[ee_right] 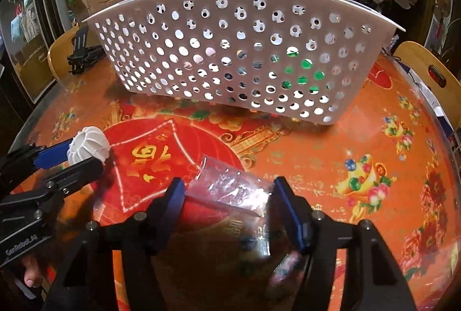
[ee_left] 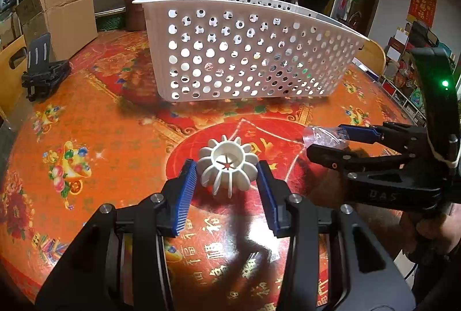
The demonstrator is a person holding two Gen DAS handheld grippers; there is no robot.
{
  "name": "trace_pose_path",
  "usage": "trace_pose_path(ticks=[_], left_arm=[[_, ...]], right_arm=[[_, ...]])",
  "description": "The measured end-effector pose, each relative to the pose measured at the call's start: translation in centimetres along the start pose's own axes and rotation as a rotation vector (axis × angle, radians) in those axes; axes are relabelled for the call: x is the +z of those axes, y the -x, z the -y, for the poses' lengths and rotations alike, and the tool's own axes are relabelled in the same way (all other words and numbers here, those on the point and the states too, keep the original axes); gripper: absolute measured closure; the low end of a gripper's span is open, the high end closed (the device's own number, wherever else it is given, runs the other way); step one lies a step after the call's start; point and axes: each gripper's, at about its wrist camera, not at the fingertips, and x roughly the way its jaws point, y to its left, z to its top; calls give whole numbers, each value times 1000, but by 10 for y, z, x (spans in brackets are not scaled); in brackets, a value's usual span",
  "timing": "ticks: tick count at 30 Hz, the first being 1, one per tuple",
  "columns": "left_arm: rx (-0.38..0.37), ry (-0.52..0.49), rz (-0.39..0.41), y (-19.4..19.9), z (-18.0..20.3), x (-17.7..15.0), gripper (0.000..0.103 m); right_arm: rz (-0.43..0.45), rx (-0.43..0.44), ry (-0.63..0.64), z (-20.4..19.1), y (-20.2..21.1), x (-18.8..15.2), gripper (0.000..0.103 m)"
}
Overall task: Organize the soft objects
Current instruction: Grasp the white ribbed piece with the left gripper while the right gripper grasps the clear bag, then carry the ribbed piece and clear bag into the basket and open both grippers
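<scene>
A white ribbed ball (ee_left: 227, 167) sits between the blue pads of my left gripper (ee_left: 226, 167), which is shut on it just above the table. The right wrist view shows that ball (ee_right: 89, 144) and the left gripper (ee_right: 86, 152) at the far left. A crumpled clear plastic bag (ee_right: 230, 190) spans the gap between the pads of my right gripper (ee_right: 228, 181), and both pads touch it. In the left wrist view the right gripper (ee_left: 325, 139) reaches in from the right with the bag (ee_left: 322, 135) at its tips. A white perforated basket (ee_left: 161, 51) (ee_right: 360, 66) stands behind both.
The round table (ee_right: 374, 144) has a glossy red and orange patterned cover. A cardboard box (ee_left: 63, 11) and a black folding stand (ee_left: 43, 72) are at the back left. A wooden chair back (ee_right: 426, 72) rises at the right edge. Jars and bags crowd behind the basket.
</scene>
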Motion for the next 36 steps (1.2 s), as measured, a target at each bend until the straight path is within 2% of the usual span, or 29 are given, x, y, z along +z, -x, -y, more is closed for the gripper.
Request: trace_pose_path(ticks=[4, 13, 20, 27, 36], left_arm=[[-5, 2, -6, -2, 0, 0, 63], [-1, -7, 3, -1, 2, -1, 63], [39, 8, 40, 8, 0, -3, 63], [57, -4, 62, 25, 4, -2, 63], [59, -29, 122, 60, 12, 21, 63]], right_arm=[[19, 28, -15, 6, 8, -6, 41], [84, 32, -45, 24, 44, -32, 41], [130, 28, -58, 36, 69, -44, 41], [156, 49, -64, 41, 80, -46, 41], [217, 57, -34, 42, 107, -30, 41]])
